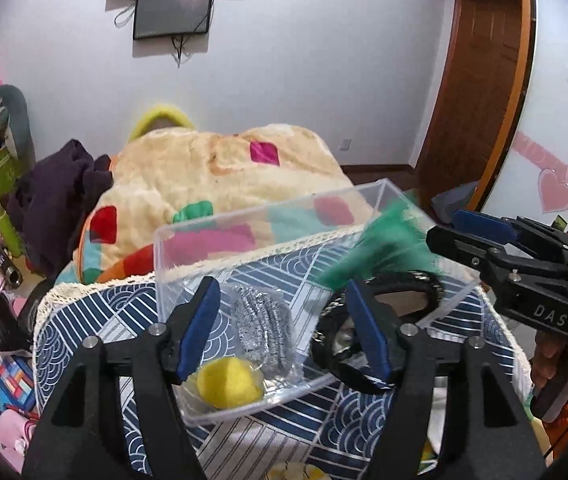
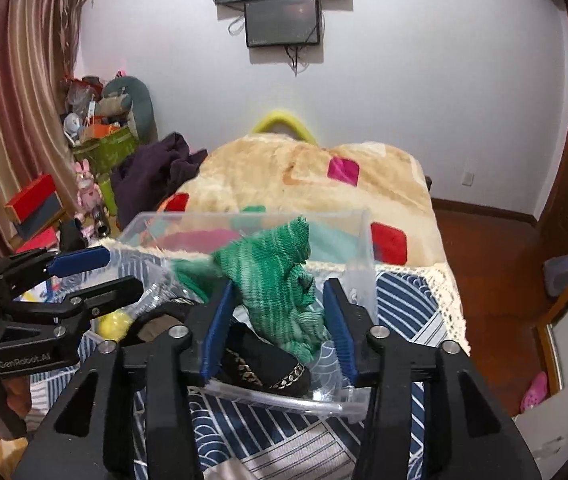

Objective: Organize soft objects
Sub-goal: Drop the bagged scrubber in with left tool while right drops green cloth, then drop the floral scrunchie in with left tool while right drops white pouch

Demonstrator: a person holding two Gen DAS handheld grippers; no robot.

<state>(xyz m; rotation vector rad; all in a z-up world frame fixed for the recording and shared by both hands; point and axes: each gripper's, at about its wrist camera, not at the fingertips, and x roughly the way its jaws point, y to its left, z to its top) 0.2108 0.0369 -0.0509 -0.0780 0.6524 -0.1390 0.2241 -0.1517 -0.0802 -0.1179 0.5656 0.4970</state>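
Near: the right tongs [image 2: 278, 320] are standing open around the green knit cloth [image 2: 280, 280], which is dropping, apparently released, into the clear box [image 2: 363, 264]; the left tongs [image 1: 280, 328] are hovering open. Farther: the box is sitting on the patterned surface [image 2: 411, 300]. Next: withdrawing and fetching another soft item.

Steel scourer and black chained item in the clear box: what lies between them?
Nothing: in the left wrist view only bare box floor shows between the steel scourer and the black chained item.
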